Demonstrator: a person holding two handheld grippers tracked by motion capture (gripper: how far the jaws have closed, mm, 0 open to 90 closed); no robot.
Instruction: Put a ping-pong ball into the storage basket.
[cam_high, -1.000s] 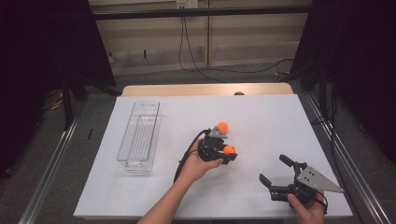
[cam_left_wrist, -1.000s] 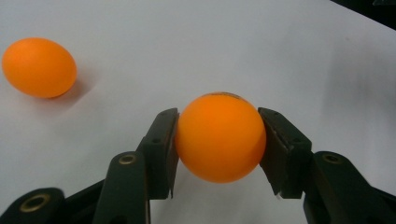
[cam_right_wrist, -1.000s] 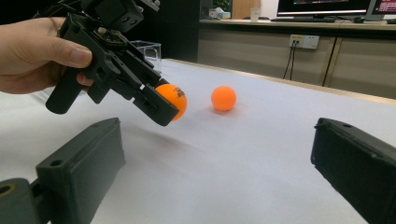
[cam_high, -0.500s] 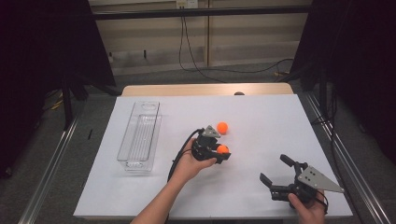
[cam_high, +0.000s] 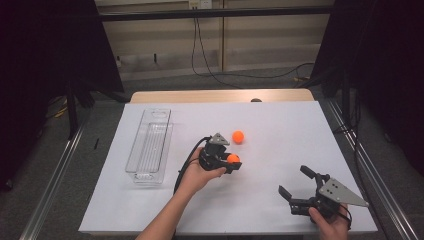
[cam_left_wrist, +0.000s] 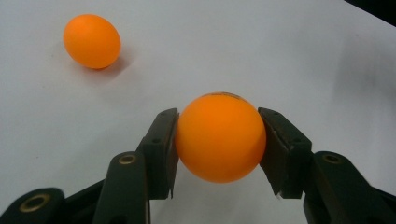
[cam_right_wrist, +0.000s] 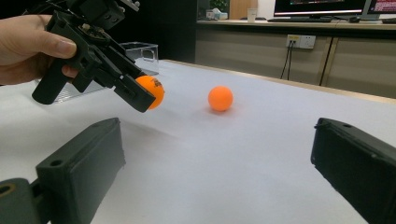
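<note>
My left gripper (cam_high: 229, 162) is shut on an orange ball (cam_high: 233, 159) near the middle of the white table. In the left gripper view both black pads press the ball (cam_left_wrist: 219, 137) from either side. The right gripper view shows that ball (cam_right_wrist: 152, 91) held a little above the tabletop. A second orange ball (cam_high: 238, 136) lies loose on the table just beyond it, also seen in the left gripper view (cam_left_wrist: 92, 41) and in the right gripper view (cam_right_wrist: 220, 98). My right gripper (cam_high: 294, 180) rests at the front right, jaws wide open with nothing between them.
A long clear plastic tray (cam_high: 148, 145) stands empty at the left of the table. White paper (cam_high: 280, 130) covers the tabletop. Dark frames and cables stand beyond the far edge.
My left gripper has shifted slightly to the left with the orange ball still in it. The loose ball and the right gripper have stayed where they were.
</note>
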